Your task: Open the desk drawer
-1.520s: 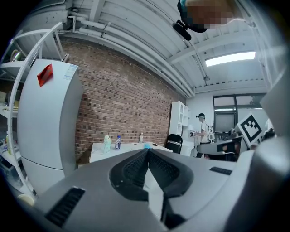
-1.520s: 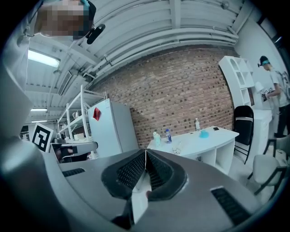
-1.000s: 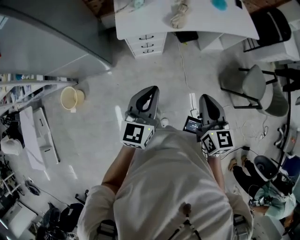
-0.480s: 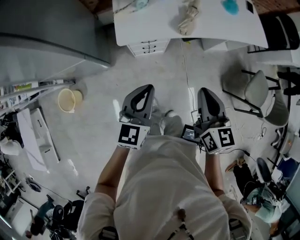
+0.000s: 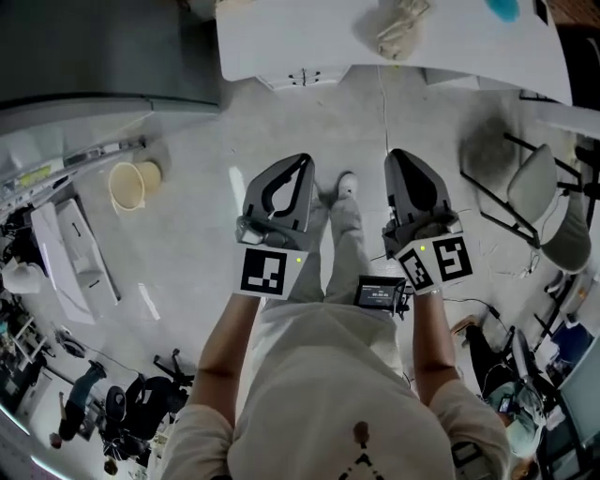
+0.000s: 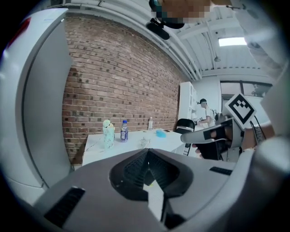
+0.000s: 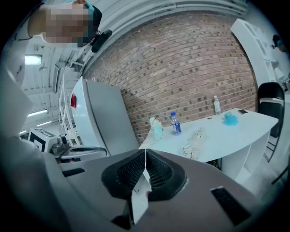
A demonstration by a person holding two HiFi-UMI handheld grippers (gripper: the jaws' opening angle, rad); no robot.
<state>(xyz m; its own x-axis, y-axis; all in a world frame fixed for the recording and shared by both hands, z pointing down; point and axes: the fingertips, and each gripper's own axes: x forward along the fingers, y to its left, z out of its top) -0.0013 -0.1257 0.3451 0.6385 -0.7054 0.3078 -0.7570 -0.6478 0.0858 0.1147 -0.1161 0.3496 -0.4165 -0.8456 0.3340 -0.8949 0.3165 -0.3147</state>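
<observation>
The drawer [image 5: 305,78] sits under the left end of the desk [image 5: 300,37], at the top of the head view. Only its white fronts and dark handles peek out below the desk's near edge, and I can't tell from here which front is which. Nothing of mine touches it; both tools are well short of it, with bare floor [image 5: 197,216] between.

On the desk lie a crumpled cloth [image 5: 403,28] and a blue thing [image 5: 502,8]. The right gripper view also shows a bottle [image 7: 175,123] and a pale green cup [image 7: 157,128] standing near each other at the back, by the brick wall [image 7: 190,68].

My left gripper [image 5: 298,164] is closed – its view shows the two jaws meeting in one line with nothing between them. My right gripper [image 5: 401,159] is the same, jaws together and empty. I hold them side by side in front of me, both aimed toward the desk and tipped slightly down. In the head view one of my shoes shows between them.

Further out, a fridge [image 5: 94,56] stands left of the desk, with a cream pail [image 5: 127,186] on the floor near it. A chair [image 5: 534,183] stands to the right – well apart from the drawer.
</observation>
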